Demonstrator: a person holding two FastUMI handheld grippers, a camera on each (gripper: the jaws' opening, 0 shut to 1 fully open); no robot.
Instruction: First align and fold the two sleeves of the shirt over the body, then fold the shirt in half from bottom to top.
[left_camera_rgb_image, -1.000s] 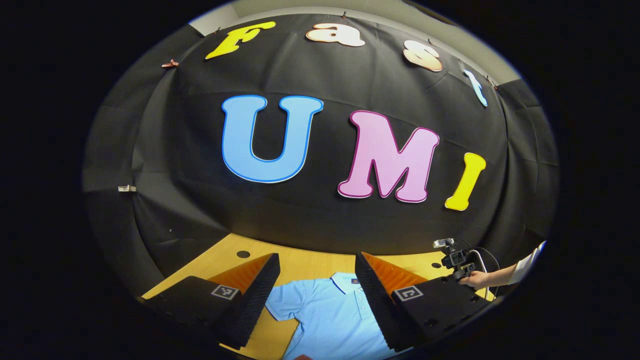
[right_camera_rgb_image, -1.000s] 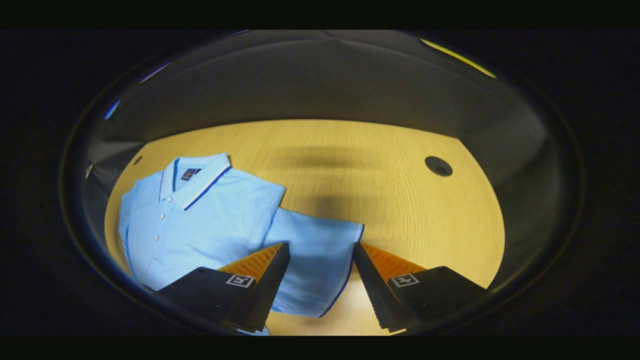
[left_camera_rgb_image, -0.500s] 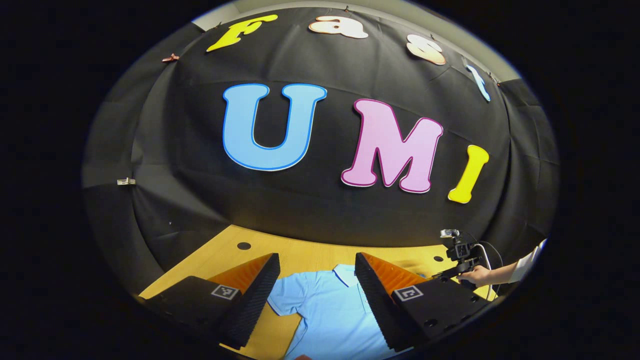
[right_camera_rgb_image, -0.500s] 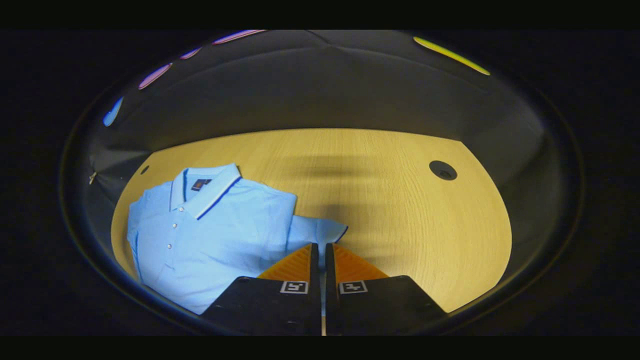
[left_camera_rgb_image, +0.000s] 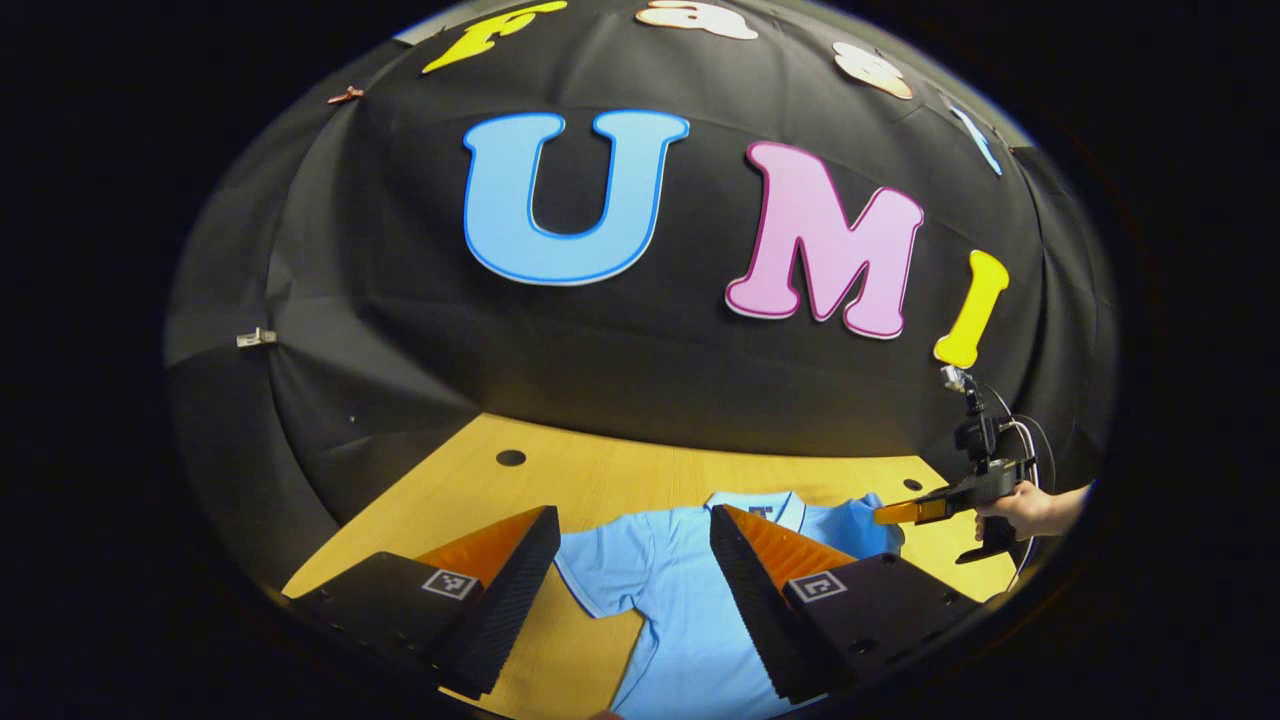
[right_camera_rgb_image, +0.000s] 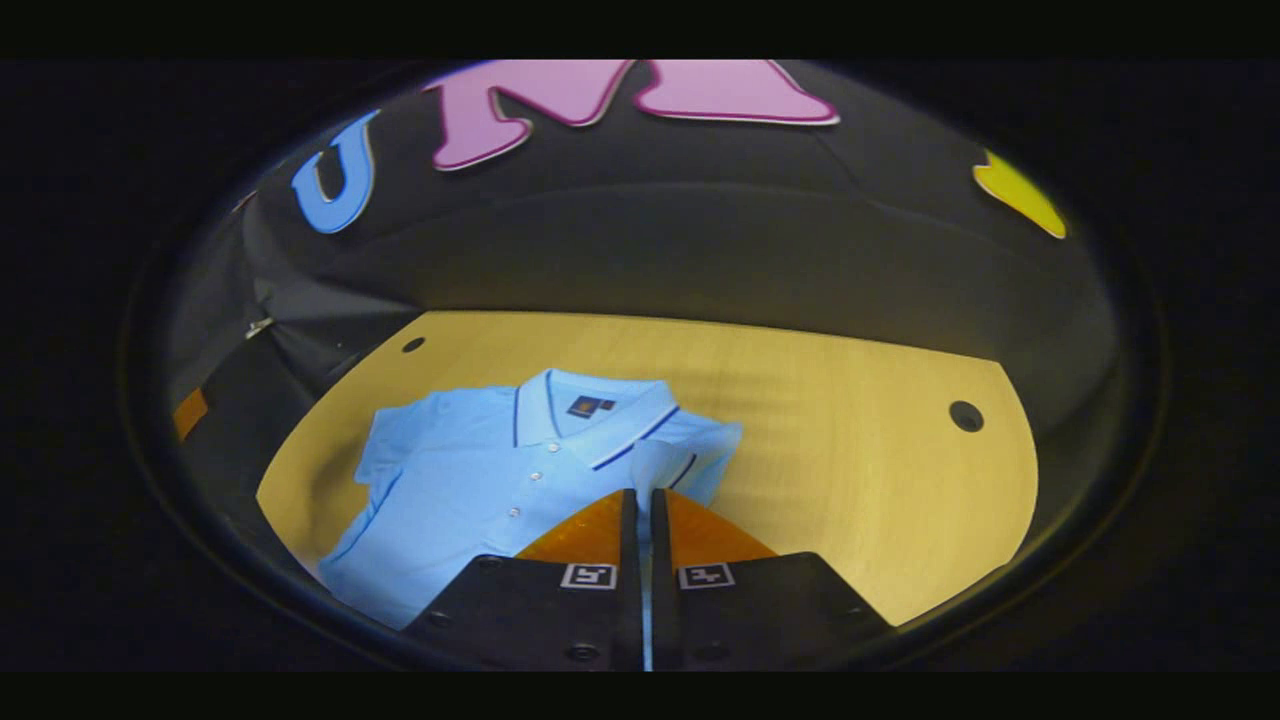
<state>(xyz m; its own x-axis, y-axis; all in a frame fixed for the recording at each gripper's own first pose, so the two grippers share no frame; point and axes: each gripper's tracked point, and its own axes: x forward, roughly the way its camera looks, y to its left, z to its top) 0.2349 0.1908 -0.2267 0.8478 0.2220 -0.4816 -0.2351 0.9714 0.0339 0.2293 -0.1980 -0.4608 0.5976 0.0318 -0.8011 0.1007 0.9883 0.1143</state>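
A light blue polo shirt (right_camera_rgb_image: 470, 480) lies face up on the wooden table (right_camera_rgb_image: 850, 480), collar toward the booth's wall. My right gripper (right_camera_rgb_image: 642, 496) is shut on one sleeve (right_camera_rgb_image: 668, 462), which is lifted and curls in over the shoulder beside the collar. In the left gripper view the same shirt (left_camera_rgb_image: 665, 600) shows between my left gripper's (left_camera_rgb_image: 630, 520) open fingers, which hang above it with nothing held. Farther right in that view, a hand (left_camera_rgb_image: 1020, 505) holds the right gripper (left_camera_rgb_image: 885, 514) at the raised sleeve (left_camera_rgb_image: 855, 525). The other sleeve (left_camera_rgb_image: 585, 565) lies flat on the table.
The table (left_camera_rgb_image: 470, 500) has small round holes (right_camera_rgb_image: 966, 415) near its far corners (left_camera_rgb_image: 511, 458). The black cloth wall rises right behind the table's far edge. Bare wood stretches to the right of the shirt in the right gripper view.
My right gripper closed on the sleeve, then lifted it and carried it in toward the collar. My left gripper stayed open and now looks further down at the shirt.
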